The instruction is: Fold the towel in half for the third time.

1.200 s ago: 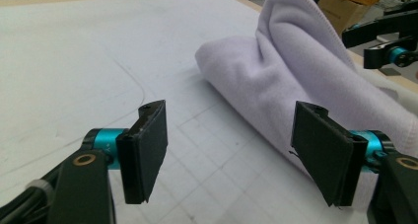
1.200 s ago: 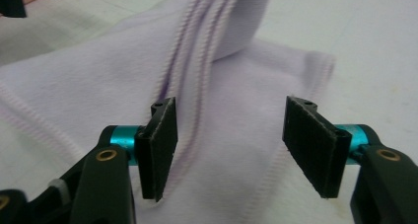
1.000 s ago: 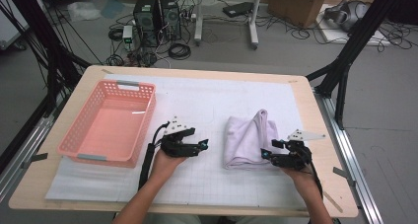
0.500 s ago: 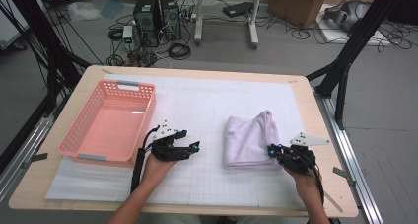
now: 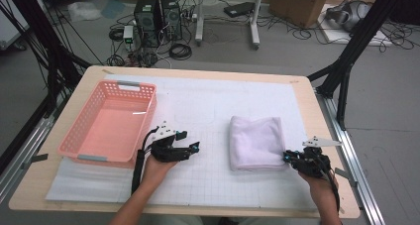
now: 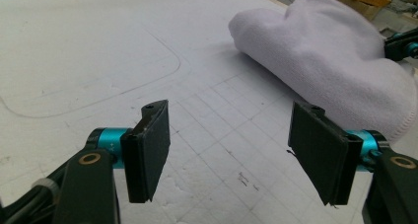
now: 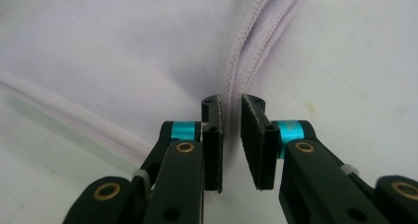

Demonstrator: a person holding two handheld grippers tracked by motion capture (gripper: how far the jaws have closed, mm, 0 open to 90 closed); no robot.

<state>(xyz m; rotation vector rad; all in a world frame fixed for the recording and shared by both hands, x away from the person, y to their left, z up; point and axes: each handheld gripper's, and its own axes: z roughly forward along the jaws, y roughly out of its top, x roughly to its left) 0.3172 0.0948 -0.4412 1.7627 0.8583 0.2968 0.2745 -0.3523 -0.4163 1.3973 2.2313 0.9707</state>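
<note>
Cables, computer towers and a cardboard box cluttered the floor beyond my table (image 5: 307, 98) in the high view. A pink basket (image 5: 110, 123) sat at left of centre, and the folded towel (image 5: 256, 142) lay right of centre on the white gridded mat (image 5: 198, 106). My left gripper (image 5: 190, 148) rested between basket and towel, pointing toward the towel, ready to help. My right gripper (image 5: 288, 158) sat at the towel's lower right corner, where the hems meet and give the best purchase.

From the left gripper view, my jaws stood wide apart with nothing between them, bare mat beneath, and the towel (image 6: 335, 56) bulked in the upper right of the frame, my other gripper (image 6: 401, 42) peeking at its far edge.

From the right gripper view, my right gripper (image 7: 231, 113) had just eased open a little, leaving a narrow gap; the towel's stitched hem (image 7: 246, 51) ran down from the top toward that gap, yet the pads pressed nothing that I could see.
</note>
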